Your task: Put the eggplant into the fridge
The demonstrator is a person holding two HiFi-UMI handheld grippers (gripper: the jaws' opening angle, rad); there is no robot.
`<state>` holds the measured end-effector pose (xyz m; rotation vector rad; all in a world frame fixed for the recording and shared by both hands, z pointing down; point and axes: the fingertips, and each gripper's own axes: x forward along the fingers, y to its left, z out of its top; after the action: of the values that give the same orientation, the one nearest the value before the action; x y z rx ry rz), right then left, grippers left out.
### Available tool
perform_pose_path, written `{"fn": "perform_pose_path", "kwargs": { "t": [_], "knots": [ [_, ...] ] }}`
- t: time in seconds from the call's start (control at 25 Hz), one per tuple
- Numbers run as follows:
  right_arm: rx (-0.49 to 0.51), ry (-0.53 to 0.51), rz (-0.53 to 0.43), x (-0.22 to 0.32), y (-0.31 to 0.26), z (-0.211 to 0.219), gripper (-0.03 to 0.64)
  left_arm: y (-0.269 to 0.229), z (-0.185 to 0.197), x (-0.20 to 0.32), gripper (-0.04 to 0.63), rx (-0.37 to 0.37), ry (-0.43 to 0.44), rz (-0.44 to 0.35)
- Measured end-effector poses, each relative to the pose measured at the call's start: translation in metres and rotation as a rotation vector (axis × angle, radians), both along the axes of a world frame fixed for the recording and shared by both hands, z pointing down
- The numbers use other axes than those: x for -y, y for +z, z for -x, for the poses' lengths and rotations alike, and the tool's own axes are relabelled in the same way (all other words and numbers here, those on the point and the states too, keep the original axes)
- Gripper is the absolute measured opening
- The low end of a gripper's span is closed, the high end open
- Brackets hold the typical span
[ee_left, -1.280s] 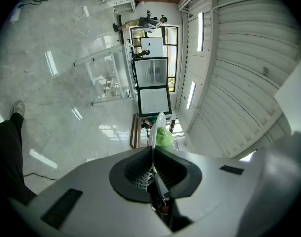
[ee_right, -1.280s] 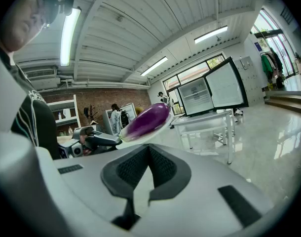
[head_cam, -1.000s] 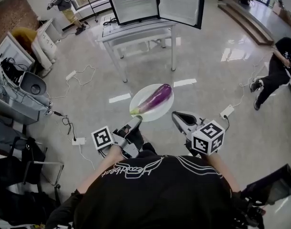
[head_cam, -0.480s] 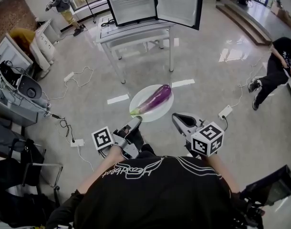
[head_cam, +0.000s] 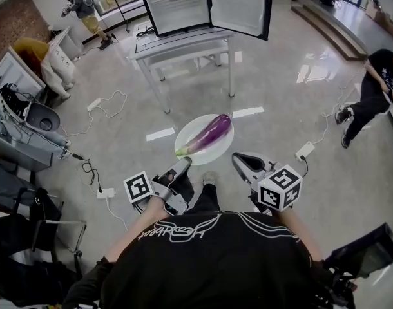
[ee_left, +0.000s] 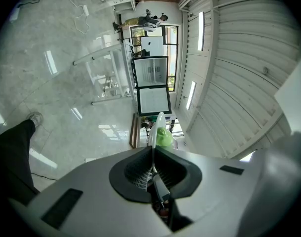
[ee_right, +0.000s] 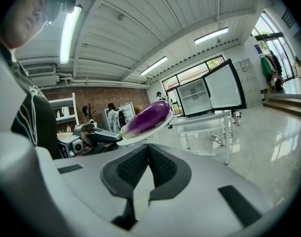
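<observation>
Eggplant [head_cam: 212, 132], one only, purple with a green stem, is lying slantwise across the single white plate [head_cam: 191, 131]. Its stem end is pointing at the plate's near-left edge and its round end is reaching the far-right edge. The plate is hanging in the air above the floor [head_cam: 280, 95], well short of the fridge.

Two grippers are showing. The left gripper [head_cam: 182, 164] is clenching its jaws on the plate's thin near-left rim, right beside the green stem, and is carrying plate and eggplant alone. The right gripper [head_cam: 243, 159] is hovering just beside the plate's near-right edge without touching it, its jaws pressed together on nothing.

One small fridge [head_cam: 177, 5] is standing on the one white worktop [head_cam: 183, 42], toward its far edge. Its door [head_cam: 240, 4] is swinging wide to the right, and the pale inside is facing the camera.

The floor is glossy grey tile, reflecting the ceiling lights. White power strips and cables are trailing across it at the left and right. One shoe [head_cam: 209, 177] of the person holding the grippers is showing between them.

Two other people are in the room: one [head_cam: 84, 2] is standing at the far-left corner, and one [head_cam: 377, 89] is sitting on the floor at the right edge. Equipment and chairs are crowding the left side.
</observation>
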<state>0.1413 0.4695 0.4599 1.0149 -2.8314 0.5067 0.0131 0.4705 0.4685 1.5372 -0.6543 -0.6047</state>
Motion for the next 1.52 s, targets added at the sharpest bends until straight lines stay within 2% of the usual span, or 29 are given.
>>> {"fn": "perform_pose_path", "kwargs": {
  "t": [0.4, 0.8, 1.16, 1.52],
  "knots": [
    [-0.004, 0.011, 0.013, 0.016, 0.006, 0.001, 0.006, 0.008, 0.007, 0.013, 0.021, -0.021, -0.01, 0.009],
    [-0.034, -0.003, 0.027, 0.069, 0.013, 0.019, 0.006, 0.013, 0.02, 0.073, 0.021, -0.045, -0.009, 0.012],
    [-0.022, 0.03, 0.071, 0.159, 0.025, 0.034, 0.006, 0.023, 0.036, 0.165, 0.021, -0.048, 0.021, 0.027],
    [-0.047, 0.027, 0.121, 0.28, 0.025, 0.07, 0.006, 0.023, 0.074, 0.292, 0.021, -0.053, -0.002, 0.035]
  ]
}}
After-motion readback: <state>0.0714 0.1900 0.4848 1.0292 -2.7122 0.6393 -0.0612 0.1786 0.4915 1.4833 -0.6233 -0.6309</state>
